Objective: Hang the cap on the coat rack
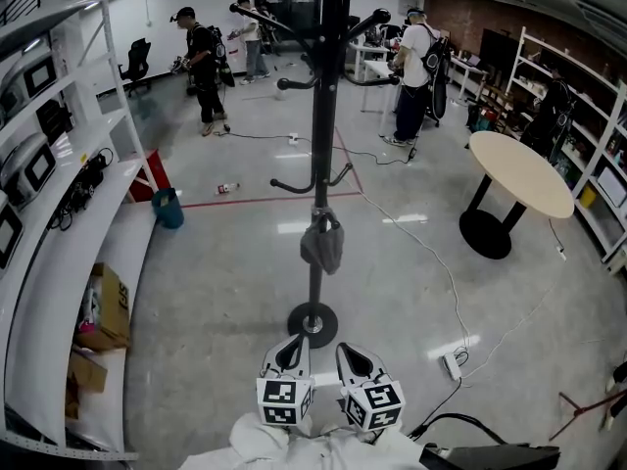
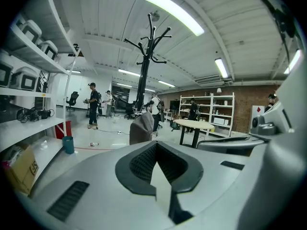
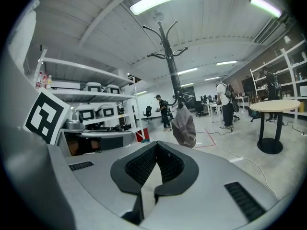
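Grey cap hangs on a low hook of the coat rack; left tool and right tool are closed, empty, apart from it. A bumped rack could shake it loose.

The cap is grey cloth, the coat rack matt black metal.

Found a grey cap hanging limp from a low hook of the black coat rack. Stood upright on its round base.
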Demonstrator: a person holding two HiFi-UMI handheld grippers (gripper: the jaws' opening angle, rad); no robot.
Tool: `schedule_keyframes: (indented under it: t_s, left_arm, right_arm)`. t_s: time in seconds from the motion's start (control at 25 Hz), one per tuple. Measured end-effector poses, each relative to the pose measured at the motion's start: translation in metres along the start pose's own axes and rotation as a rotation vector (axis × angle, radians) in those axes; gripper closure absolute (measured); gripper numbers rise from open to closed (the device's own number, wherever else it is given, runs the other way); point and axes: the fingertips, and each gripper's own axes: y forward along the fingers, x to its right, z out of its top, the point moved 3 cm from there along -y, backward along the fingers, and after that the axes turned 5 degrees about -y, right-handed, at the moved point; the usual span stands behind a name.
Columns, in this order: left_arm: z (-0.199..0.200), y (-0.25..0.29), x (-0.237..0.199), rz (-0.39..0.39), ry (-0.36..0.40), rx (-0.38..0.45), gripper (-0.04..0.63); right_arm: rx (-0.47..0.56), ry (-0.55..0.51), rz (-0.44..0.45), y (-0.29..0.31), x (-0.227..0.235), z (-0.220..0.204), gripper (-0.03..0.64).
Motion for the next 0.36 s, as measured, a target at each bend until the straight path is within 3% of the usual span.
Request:
schedule_keyframes:
  t_s: [0.36]
  left_arm:
    - [-0.0016, 0.0036, 0.0014, -0.014, 0.001, -0.005, 0.594]
  right_arm:
    - [-0.009, -0.001, -0.021, 0.0025, 0.0040, -0.0025, 0.606]
